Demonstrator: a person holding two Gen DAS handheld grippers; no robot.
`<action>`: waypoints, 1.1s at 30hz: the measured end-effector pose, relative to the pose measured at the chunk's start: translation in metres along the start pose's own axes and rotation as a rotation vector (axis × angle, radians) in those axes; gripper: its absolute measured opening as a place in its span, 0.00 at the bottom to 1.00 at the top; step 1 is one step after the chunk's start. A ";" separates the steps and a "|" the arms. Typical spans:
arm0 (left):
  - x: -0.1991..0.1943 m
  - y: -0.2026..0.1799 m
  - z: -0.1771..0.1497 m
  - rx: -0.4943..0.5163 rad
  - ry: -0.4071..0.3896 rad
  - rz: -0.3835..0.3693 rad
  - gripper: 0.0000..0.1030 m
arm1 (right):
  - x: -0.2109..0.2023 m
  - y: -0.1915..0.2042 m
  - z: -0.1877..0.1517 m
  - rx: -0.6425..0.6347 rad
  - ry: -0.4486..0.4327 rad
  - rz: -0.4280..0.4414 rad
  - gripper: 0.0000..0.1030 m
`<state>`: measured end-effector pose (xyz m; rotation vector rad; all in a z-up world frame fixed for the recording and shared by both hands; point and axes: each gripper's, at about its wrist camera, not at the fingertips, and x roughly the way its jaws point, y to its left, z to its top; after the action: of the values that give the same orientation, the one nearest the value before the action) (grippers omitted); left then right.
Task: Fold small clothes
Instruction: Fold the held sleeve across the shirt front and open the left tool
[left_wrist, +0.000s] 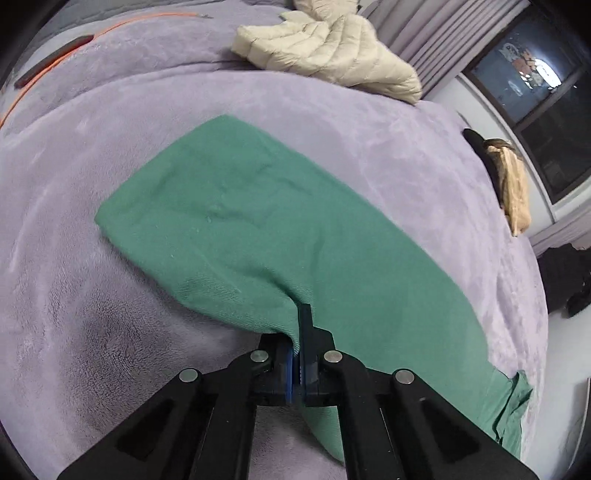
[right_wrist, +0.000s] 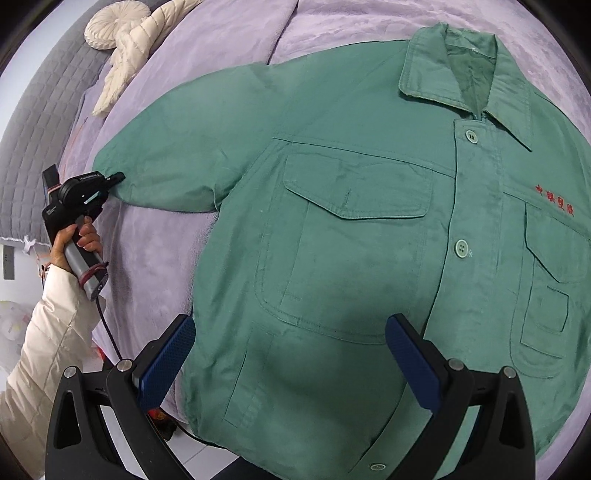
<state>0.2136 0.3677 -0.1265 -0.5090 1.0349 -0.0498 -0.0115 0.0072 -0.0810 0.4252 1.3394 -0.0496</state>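
Observation:
A green work jacket (right_wrist: 369, 229) lies face up and buttoned on a lilac bed blanket (right_wrist: 229, 33), collar at the top right. Its one sleeve (left_wrist: 236, 206) stretches out to the left. My left gripper (left_wrist: 297, 332) is shut on the sleeve's cuff end; it also shows in the right wrist view (right_wrist: 116, 178), at the sleeve's tip. My right gripper (right_wrist: 290, 354) is open and empty, hovering above the jacket's lower front near the hem. The jacket's other sleeve is out of view.
A cream puffer jacket (left_wrist: 332, 48) lies at the far edge of the bed; it also shows in the right wrist view (right_wrist: 136, 51) beside a round cream cushion (right_wrist: 110, 26). A grey quilted headboard (right_wrist: 33, 140) stands at left. A window (left_wrist: 535, 85) is on the right.

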 end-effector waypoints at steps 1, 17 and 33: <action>-0.011 -0.008 0.000 0.023 -0.020 -0.038 0.03 | -0.001 -0.001 -0.001 0.003 -0.002 0.003 1.00; -0.073 -0.332 -0.124 0.669 0.096 -0.534 0.03 | -0.068 -0.095 -0.018 0.199 -0.160 0.027 1.00; 0.022 -0.396 -0.325 1.101 0.306 -0.217 0.81 | -0.073 -0.241 -0.061 0.475 -0.176 -0.036 0.99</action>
<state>0.0324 -0.1115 -0.1072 0.4103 1.0763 -0.8618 -0.1527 -0.2103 -0.0865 0.7782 1.1553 -0.4326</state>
